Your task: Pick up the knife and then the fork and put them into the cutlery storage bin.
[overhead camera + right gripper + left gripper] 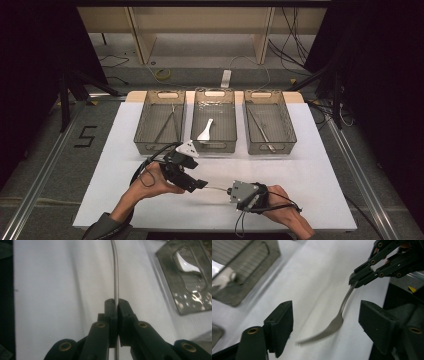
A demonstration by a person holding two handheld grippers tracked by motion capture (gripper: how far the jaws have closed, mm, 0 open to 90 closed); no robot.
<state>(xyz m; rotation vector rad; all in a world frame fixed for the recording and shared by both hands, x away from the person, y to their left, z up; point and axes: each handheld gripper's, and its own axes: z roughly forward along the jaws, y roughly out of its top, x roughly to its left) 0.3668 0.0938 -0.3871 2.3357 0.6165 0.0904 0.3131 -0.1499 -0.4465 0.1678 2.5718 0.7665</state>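
The right tool point(231, 191) pinches a metal fork point(338, 320) by its handle, holding it level above the white worktop point(310, 170), probably to hand it over. At nine o'clock of it, the left tool point(200, 184) is spread, pads clear of the tines. Beyond, at twelve o'clock, stand three wire baskets point(265, 120), likely for sorting, then floor cables

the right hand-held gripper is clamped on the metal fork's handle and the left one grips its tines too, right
Not quite: the left hand-held gripper stands open around the silver metal fork, its pads apart from it, as the left gripper view shows. The right hand-held gripper is clamped on the handle.
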